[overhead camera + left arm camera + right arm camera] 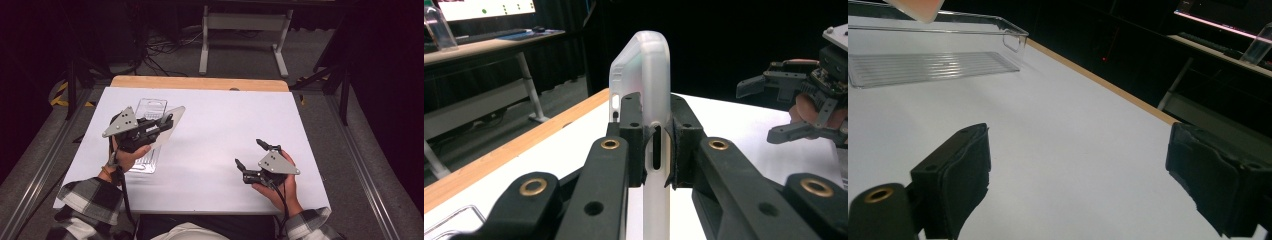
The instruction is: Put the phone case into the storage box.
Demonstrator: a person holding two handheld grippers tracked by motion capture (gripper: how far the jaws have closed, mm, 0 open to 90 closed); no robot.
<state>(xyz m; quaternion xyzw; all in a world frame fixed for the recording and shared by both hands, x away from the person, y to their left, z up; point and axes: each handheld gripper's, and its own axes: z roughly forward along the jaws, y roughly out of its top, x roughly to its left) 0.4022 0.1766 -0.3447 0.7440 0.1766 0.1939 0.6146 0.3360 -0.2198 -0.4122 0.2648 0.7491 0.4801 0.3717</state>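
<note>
A translucent frosted phone case (647, 80) stands edge-on between the jaws of my left gripper (656, 145), which is shut on it. From above, the case (172, 122) sticks out to the right of the left gripper (161, 121), held above a clear plastic tray (150, 107) on the white table top. A corner of the case (915, 7) hangs over the tray (938, 62) in the right gripper view. My right gripper (250, 154) is open and holds nothing, low over the table's right front; the left gripper view catches it (774, 107) at far right.
The white sheet (215, 130) covers the table, with a wooden strip (200, 83) along the far edge. Beyond stand a white frame's legs (242, 35) and cables on the floor. A second desk with a monitor (484, 7) shows in the left gripper view.
</note>
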